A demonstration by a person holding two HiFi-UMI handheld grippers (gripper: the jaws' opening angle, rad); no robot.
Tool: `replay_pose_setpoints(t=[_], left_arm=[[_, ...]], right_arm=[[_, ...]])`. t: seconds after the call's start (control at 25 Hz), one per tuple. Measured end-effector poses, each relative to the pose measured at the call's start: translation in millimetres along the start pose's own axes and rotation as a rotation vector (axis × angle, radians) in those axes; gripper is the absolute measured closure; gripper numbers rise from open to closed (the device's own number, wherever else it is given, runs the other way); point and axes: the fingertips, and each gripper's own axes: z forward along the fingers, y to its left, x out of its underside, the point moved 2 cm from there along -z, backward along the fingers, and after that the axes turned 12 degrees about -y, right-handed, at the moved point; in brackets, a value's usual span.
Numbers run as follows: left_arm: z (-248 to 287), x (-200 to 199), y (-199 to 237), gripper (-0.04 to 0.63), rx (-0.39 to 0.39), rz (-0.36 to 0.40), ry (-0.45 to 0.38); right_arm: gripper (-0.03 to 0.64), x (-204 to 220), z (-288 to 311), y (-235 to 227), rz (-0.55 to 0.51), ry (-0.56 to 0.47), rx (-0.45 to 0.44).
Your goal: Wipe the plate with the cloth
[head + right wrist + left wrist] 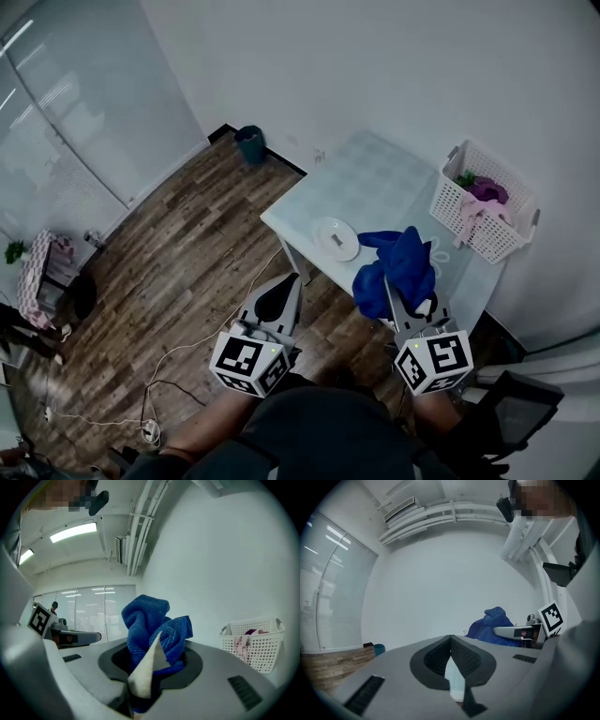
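Where the right gripper ends, its fingers are clamped on a bunched blue cloth, which stands up out of them. On the left gripper the fingers are pressed together with nothing held. From the head view both grippers hang side by side at the near edge of the pale bench. The white plate lies on it beyond and between their tips, apart from the cloth. A white basket of clothes stands at the bench's right end, and a teal bin sits on the wooden floor by the wall
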Motion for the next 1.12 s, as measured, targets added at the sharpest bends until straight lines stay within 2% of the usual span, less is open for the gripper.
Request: replay_pose_setpoints(t=[0.24, 0.64, 0.8, 0.96, 1.12], left_arm=[[41, 12, 35, 0.588, 0.003, -0.008, 0.007], [123, 39, 116, 0.588, 0.147, -0.053, 0.032], [153, 47, 176, 0.588, 0.222, -0.101, 0.103], [175, 69, 199, 0.588, 0.296, -0.111, 0.158], [195, 100, 208, 0.586, 0.386, -0.159, 0.241]], right_arm=[[0.477, 13, 31, -13, -0.010, 0.019, 0.043], [0.477, 41, 111, -23, -0.052, 0.044, 0.183], [0.476, 51, 168, -9, -0.070, 0.081, 0.246], [0.476, 66, 191, -5, -0.092, 0.119, 0.300], [0.476, 81, 206, -8, -0.107, 0.146, 0.360]])
